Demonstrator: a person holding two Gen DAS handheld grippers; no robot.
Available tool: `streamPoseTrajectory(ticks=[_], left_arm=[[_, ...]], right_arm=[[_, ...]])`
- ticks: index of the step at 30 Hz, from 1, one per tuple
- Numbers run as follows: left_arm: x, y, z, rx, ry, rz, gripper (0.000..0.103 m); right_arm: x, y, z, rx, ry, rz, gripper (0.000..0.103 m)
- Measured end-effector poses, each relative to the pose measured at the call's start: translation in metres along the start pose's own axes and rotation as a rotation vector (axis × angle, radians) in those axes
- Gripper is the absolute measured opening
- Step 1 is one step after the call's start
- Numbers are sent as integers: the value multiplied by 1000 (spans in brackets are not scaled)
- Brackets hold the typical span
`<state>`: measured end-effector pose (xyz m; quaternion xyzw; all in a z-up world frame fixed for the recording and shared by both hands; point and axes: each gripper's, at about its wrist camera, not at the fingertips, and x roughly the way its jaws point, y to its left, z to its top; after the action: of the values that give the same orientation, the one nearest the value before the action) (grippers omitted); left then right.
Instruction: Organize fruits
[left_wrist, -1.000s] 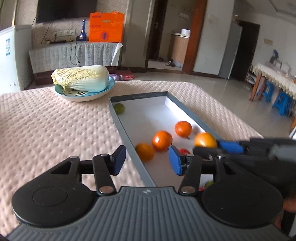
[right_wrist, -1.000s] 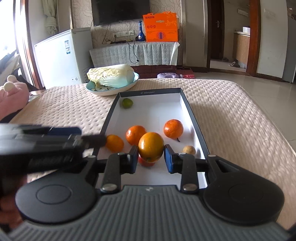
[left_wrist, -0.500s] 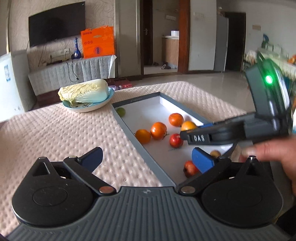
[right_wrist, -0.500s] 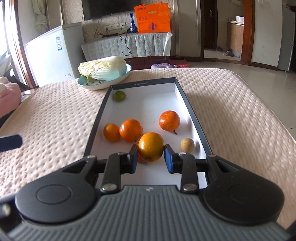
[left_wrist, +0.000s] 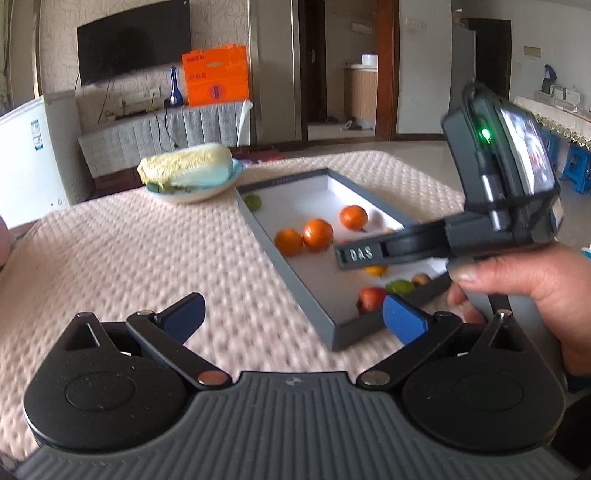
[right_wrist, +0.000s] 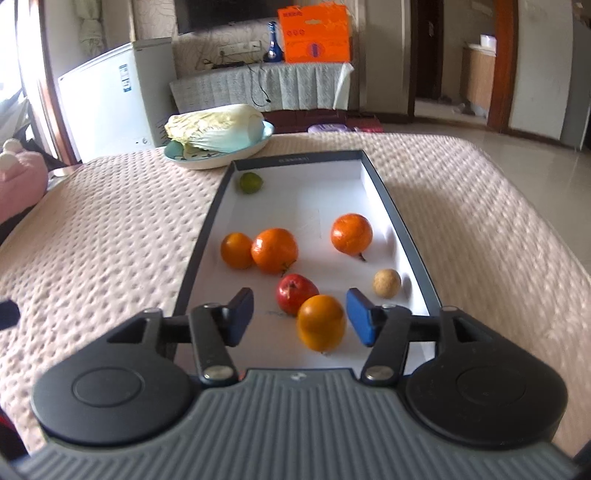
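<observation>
A long grey tray (right_wrist: 384, 192) with a white floor lies on the table and holds several fruits. In the right wrist view my right gripper (right_wrist: 299, 320) is open over the tray's near end. A yellow-orange fruit (right_wrist: 320, 322) lies between its fingers, close to the right pad and apart from the left one. A red fruit (right_wrist: 295, 293), three oranges (right_wrist: 274, 250) and a small tan fruit (right_wrist: 386, 282) lie beyond, with a green lime (right_wrist: 250, 182) at the far end. My left gripper (left_wrist: 293, 319) is wide open and empty over the cloth by the tray's near corner (left_wrist: 341, 334).
A plate with a Chinese cabbage (right_wrist: 216, 129) stands just beyond the tray's far left corner. The table has a pink dotted cloth (right_wrist: 110, 240). In the left wrist view the right gripper's body and the hand holding it (left_wrist: 517, 266) hang over the tray's right side.
My right gripper has opened and let go of the yellow-orange fruit, which now lies in the tray. My left gripper has opened wide and drawn back to the left of the tray.
</observation>
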<state>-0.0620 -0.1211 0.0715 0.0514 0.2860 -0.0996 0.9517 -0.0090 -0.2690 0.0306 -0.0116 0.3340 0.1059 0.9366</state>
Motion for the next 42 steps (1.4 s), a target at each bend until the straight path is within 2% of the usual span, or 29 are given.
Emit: streamPoseTrajectory(ticks=[14,23,33,42], left_arm=[[-26,-26,-28,41,7,-6,103],[-32,-34,-32,35,5,-29,103],[-29,-47,-38,48,12,-72,103],[-25,-44,-37,39,13,-58,103]], right_arm=[[-27,0,-6,-23,-24,10,60],[-74,0,-14,-58,-81,32,60],[-116,-25,-40,8,-78,-13,60],[-113,-42,-42,60,-72,-38,60]])
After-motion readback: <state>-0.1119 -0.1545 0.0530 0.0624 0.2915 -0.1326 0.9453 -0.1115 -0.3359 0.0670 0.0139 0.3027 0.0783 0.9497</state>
